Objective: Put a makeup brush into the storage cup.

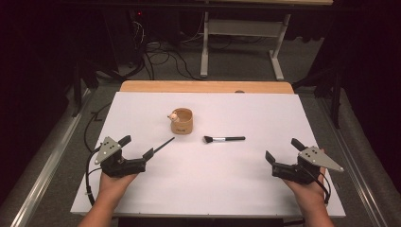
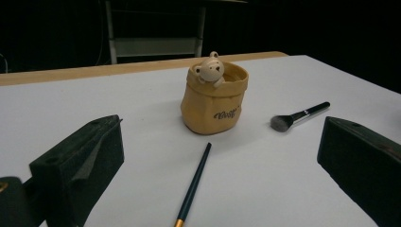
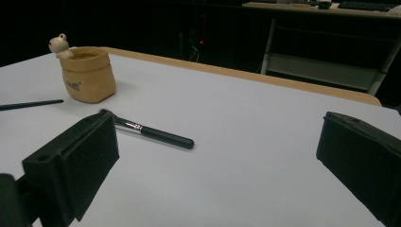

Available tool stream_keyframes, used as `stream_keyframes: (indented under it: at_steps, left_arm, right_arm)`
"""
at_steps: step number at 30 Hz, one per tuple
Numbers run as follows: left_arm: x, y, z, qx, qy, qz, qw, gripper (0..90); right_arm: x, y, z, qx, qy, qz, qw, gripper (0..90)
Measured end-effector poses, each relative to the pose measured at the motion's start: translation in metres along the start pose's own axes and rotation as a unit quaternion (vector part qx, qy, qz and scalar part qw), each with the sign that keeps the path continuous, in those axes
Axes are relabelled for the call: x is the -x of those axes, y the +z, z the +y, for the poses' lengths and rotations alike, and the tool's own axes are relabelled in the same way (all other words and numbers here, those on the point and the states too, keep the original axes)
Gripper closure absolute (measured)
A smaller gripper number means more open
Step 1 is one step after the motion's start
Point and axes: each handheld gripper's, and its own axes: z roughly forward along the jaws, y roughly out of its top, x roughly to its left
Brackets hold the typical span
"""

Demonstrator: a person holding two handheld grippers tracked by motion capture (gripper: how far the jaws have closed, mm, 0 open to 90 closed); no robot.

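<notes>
A tan sack-shaped holder [image 1: 182, 120] [image 2: 215, 97] [image 3: 89, 74] with a small bear figure on its rim stands upright on the white table. A thin dark brush [image 1: 164, 144] [image 2: 194, 184] [image 3: 30, 104] lies to its front left. A short makeup brush [image 1: 224, 139] [image 2: 298, 116] [image 3: 153, 133] with a grey tuft lies to its right. My left gripper [image 1: 137, 146] [image 2: 222, 189] rests open at the table's left, just short of the thin brush's near end. My right gripper [image 1: 283, 150] [image 3: 217, 184] rests open at the right, nothing between its jaws.
The white table sheet [image 1: 208, 189] has a wooden strip [image 1: 206, 86] along its far edge. Beyond it stand a grey desk frame [image 1: 241, 42] and floor cables [image 1: 161, 56]. Metal rails [image 1: 47, 170] run along both sides of the table.
</notes>
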Motion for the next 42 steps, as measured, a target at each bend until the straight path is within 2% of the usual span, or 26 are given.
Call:
stream_keyframes:
  at_steps: [3, 12, 15, 21, 26, 35, 42]
  left_arm:
    - [0.001, 0.0, 0.0, -0.007, 0.01, 0.002, 0.9999, 1.7]
    - [0.002, 0.001, 0.0, -0.008, 0.01, -0.003, 0.9999, 2.1]
    - [0.002, 0.0, 0.001, -0.009, 0.014, 0.004, 0.9998, 2.3]
    - [0.0, 0.003, -0.001, -0.026, 0.008, 0.01, 0.9996, 2.5]
    - [-0.001, 0.005, -0.002, -0.039, 0.011, 0.015, 0.9991, 2.9]
    - [-0.004, 0.013, -0.007, -0.091, 0.013, 0.026, 0.9955, 2.9]
    - [-0.006, 0.017, -0.01, -0.111, 0.011, 0.03, 0.9933, 2.9]
  right_arm:
    - [0.001, 0.0, 0.0, 0.003, 0.003, 0.002, 1.0, 1.3]
    - [0.001, 0.001, 0.001, -0.002, 0.002, 0.005, 1.0, 1.3]
    - [0.001, 0.001, 0.001, -0.001, 0.002, 0.005, 1.0, 1.2]
    - [0.0, 0.001, 0.002, -0.01, 0.002, 0.008, 0.9999, 1.2]
    - [-0.001, 0.001, 0.003, -0.016, -0.001, 0.014, 0.9998, 1.2]
    - [-0.002, 0.0, 0.004, -0.017, 0.0, 0.012, 0.9998, 1.2]
    - [-0.004, -0.002, 0.005, -0.016, 0.001, 0.009, 0.9998, 1.2]
